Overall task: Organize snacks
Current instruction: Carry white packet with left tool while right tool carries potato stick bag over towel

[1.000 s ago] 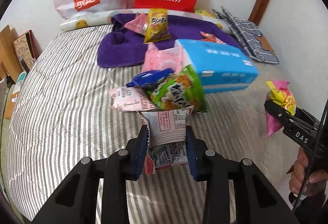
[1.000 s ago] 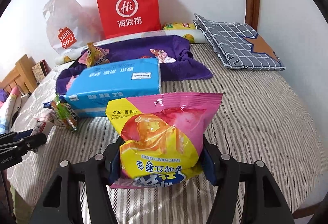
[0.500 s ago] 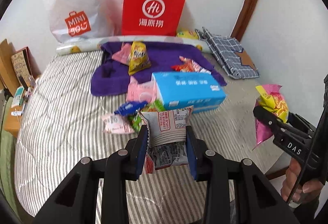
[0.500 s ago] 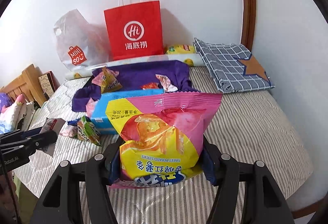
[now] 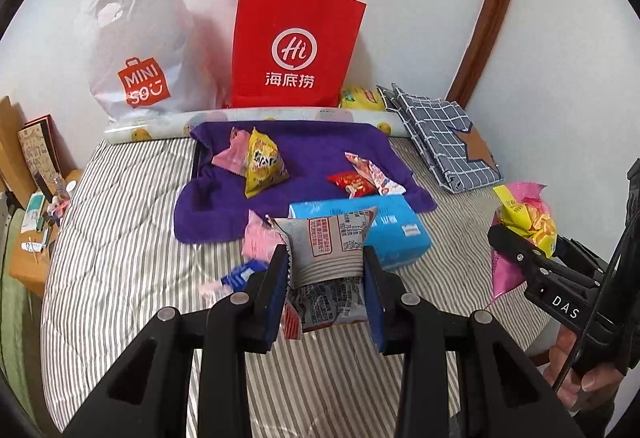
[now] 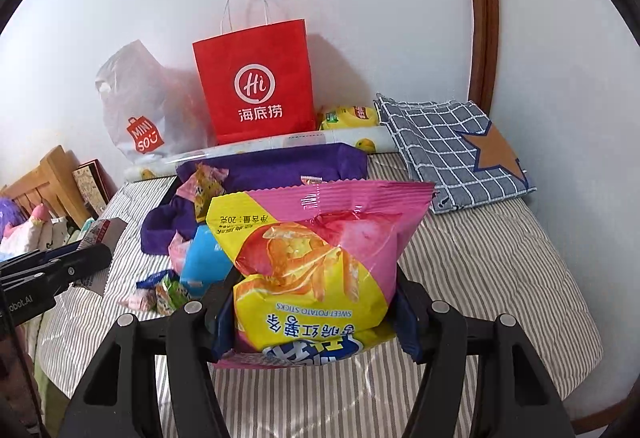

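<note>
We hold two snacks above the striped bed (image 5: 120, 222). The grey snack packet (image 5: 326, 258) sits pinched between the pads of our left tool (image 5: 326, 296), jaws drawn in narrow against its sides. The pink and yellow bag of sweet potato sticks (image 6: 316, 266) sits in our right tool (image 6: 308, 312), whose jaws stand about half open and press on the bag's lower half, so the puffed top rises free above them.

To do this step well, we judge we should carry both to one gathering place, most likely the red paper bag (image 5: 296, 45) against the wall or the white plastic bag (image 5: 140, 49) beside it, and keep each grip steady without crushing the puffed bag. We should bring one tool over the bag's mouth at a time so the tools do not knock.

More snacks lie on the purple towel (image 5: 312, 145), and a few small ones lie beside the blue tissue pack (image 5: 396, 234). A folded checked cloth (image 6: 452, 145) lies at the far right.
</note>
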Motion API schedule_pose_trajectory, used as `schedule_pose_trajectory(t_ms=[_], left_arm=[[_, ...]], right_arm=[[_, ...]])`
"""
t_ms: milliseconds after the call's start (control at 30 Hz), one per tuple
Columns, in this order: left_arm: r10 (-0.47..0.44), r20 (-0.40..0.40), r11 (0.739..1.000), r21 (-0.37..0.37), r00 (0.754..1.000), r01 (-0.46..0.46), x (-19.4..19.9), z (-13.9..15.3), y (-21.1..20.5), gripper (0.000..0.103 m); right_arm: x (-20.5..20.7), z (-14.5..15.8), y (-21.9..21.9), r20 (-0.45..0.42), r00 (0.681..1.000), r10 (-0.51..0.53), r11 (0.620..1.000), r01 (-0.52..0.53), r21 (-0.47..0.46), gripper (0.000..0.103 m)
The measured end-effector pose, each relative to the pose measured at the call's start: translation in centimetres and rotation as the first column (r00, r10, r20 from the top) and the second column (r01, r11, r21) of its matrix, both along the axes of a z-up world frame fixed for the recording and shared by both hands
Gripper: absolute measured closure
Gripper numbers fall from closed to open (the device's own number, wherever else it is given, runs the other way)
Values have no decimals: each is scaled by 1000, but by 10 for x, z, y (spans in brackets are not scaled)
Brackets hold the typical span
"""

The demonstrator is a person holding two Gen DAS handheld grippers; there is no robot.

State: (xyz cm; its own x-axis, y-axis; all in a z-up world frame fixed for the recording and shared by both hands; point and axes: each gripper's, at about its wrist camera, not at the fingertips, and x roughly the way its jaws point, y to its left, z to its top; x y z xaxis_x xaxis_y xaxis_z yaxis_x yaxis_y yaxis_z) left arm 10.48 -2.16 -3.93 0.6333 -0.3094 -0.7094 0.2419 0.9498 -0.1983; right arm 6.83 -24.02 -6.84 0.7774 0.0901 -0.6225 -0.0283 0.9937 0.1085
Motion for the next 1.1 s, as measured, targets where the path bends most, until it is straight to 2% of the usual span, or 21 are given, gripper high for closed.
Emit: schedule_pose_trajectory(t_ms=[667, 1100], left_arm=[[15, -7, 1000, 8, 1000, -15, 74, 5, 7, 68], [107, 3, 993, 40, 994, -107, 131, 4, 42, 68]], right_arm=[[77, 9, 6, -1, 1000, 13, 1000, -13, -25, 42], [141, 3, 5, 4, 1000, 19, 999, -19, -31, 42]])
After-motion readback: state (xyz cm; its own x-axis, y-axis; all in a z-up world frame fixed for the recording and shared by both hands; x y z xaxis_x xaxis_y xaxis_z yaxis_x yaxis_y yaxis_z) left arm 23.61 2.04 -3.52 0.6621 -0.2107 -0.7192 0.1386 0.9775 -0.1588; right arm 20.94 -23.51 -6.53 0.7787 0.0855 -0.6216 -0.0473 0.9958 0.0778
